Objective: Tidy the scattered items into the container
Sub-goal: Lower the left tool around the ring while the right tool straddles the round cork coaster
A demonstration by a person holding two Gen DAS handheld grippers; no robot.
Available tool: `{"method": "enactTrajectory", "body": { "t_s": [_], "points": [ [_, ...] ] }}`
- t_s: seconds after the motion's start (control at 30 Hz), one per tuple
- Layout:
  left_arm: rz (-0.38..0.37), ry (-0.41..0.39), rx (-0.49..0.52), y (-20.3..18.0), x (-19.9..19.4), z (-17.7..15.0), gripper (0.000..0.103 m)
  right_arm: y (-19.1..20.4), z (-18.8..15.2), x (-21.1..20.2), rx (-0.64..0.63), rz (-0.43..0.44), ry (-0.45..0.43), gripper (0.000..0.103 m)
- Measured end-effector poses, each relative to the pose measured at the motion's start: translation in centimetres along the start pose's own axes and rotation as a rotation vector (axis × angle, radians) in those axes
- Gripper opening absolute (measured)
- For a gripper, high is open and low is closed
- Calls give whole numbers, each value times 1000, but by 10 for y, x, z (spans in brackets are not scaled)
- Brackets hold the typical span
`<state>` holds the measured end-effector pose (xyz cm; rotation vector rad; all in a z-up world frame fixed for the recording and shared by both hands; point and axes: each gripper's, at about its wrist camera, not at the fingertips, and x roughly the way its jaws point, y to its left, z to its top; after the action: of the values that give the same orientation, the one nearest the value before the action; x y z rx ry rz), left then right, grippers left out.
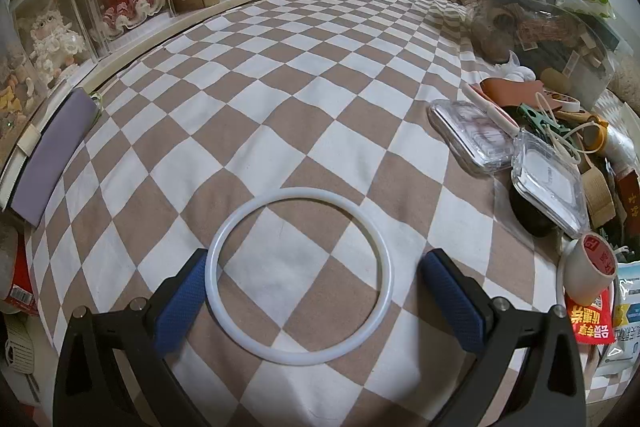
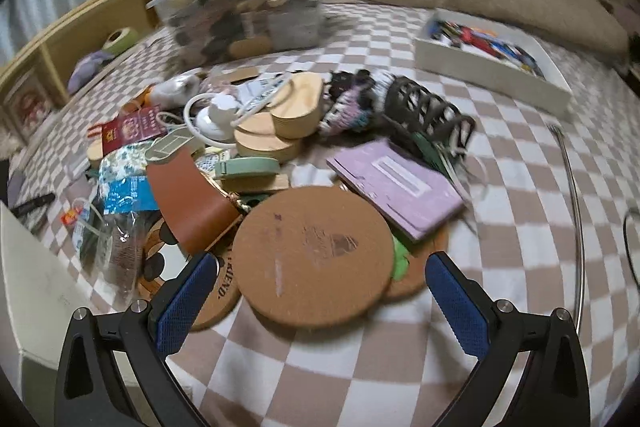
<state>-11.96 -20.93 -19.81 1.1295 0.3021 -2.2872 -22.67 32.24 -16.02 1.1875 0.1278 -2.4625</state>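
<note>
Hand-held gripper [image 1: 314,291] low, spread, straddling white ring [image 1: 299,283]

One white ring [image 1: 299,275], two clear cases [image 1: 472,135], two wooden lids [image 2: 298,107].

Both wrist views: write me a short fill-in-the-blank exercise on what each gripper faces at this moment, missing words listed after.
1. The left gripper is open, and between its fingers lies a white ____ on the checked bedcover.
2. The right gripper is open in front of a round ____ coaster.
3. The purple booklet rests partly on the ____ of that coaster.
4. The clear bin at the far end is already ____ with items.

Missing words: ring; cork; right edge; full
</note>
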Motion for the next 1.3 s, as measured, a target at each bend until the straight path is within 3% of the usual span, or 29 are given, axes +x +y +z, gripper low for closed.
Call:
{"method": "enactTrajectory", "body": {
  "t_s": [0.33, 0.77, 1.0, 1.17, 1.3],
  "points": [
    [11, -3, 12, -1, 0, -1, 103, 7, 0, 34, -100, 13, 73, 103],
    [-3, -5, -3, 1, 0, 0, 103, 8, -4, 40, -118, -29, 93, 103],
    [-23, -12, 18, -2, -2, -1, 102, 7, -5, 37, -109, -32, 62, 103],
    [-121, -28, 95, -19, -7, -2, 102, 5, -6, 34, -96, -13, 36, 103],
    [-199, -35, 255, -52, -14, -12, 97, 2, -4, 32, -79, 1, 30, 103]
  ]
}}
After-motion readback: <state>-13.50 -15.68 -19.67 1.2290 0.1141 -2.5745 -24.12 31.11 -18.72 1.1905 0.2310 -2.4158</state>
